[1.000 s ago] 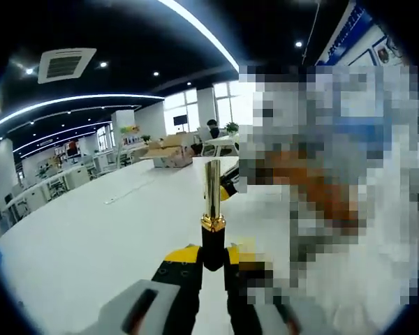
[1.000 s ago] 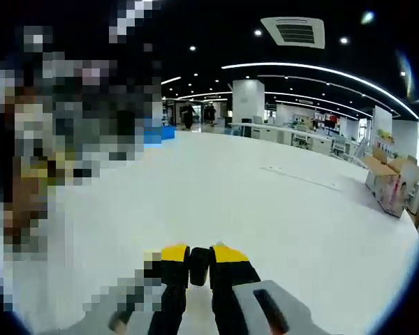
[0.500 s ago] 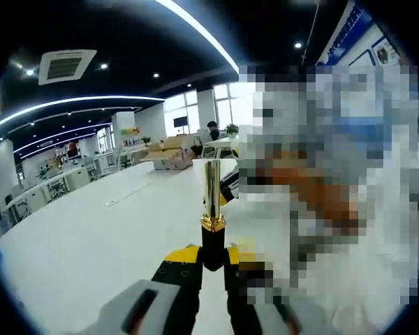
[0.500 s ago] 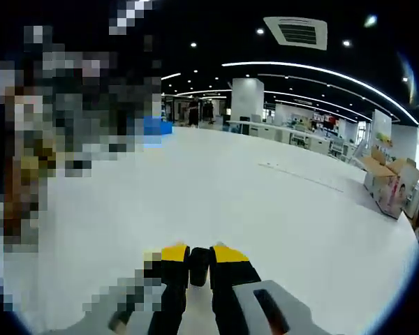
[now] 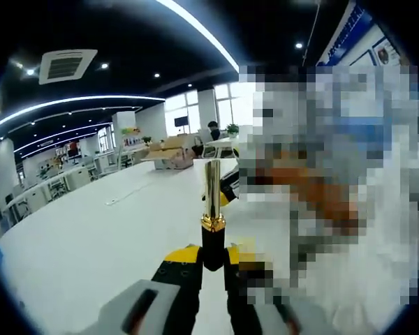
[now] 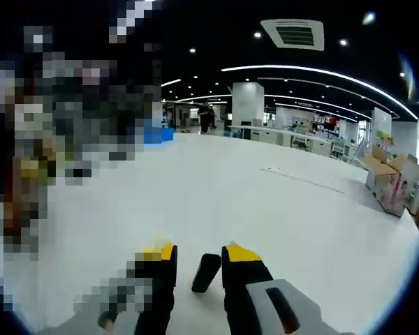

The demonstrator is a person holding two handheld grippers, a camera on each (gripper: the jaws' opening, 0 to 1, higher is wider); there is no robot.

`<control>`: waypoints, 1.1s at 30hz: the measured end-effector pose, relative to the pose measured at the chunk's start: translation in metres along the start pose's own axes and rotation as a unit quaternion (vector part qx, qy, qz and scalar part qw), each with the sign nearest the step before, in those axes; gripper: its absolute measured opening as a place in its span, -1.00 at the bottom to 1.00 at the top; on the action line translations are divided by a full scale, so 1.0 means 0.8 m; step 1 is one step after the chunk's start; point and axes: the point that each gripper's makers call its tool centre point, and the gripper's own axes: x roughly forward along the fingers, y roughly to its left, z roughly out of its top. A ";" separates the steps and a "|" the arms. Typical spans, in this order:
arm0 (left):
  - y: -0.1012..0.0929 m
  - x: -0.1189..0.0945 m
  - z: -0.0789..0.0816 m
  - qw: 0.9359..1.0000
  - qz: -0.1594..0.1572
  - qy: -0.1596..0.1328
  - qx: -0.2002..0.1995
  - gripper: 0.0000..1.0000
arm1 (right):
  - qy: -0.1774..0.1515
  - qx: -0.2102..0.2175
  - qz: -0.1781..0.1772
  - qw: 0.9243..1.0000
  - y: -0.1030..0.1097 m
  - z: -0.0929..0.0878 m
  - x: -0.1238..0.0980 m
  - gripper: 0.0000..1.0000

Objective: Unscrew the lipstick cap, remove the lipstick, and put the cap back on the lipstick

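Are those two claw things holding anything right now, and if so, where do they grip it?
The left gripper clamps the lipstick by its black base, gold tube pointing up. The right gripper is open; the black cap lies loose between its jaws.

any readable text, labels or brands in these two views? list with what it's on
None legible.
Blue wall sign, left gripper view: white marks, too blurred to read.
Cardboard box, right gripper view: printed picture, any lettering too small.
Gold lipstick and black cap: no visible marking.

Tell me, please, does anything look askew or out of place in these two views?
Yes: the black cap leans tilted between the open jaws of the right gripper, unclamped. The gold lipstick stands upright in the left gripper.
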 end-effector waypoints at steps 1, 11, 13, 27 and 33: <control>0.000 0.000 0.000 1.000 0.000 0.001 0.001 -0.73 | -0.003 0.001 0.002 1.000 0.002 0.002 -0.001 -0.44; 0.001 -0.002 0.003 1.000 0.002 -0.006 -0.001 -0.73 | -0.033 0.003 -0.003 0.999 0.005 0.025 -0.013 -0.32; 0.001 -0.002 0.003 1.000 0.003 -0.005 0.000 -0.73 | -0.044 0.004 -0.001 0.999 0.009 0.033 -0.018 -0.32; 0.002 -0.003 0.005 1.000 0.007 -0.010 0.000 -0.73 | -0.117 -0.009 0.049 0.992 0.066 0.094 -0.051 -0.35; 0.001 -0.002 0.005 1.000 0.008 -0.011 0.000 -0.73 | -0.141 -0.021 0.090 0.986 0.106 0.116 -0.064 -0.35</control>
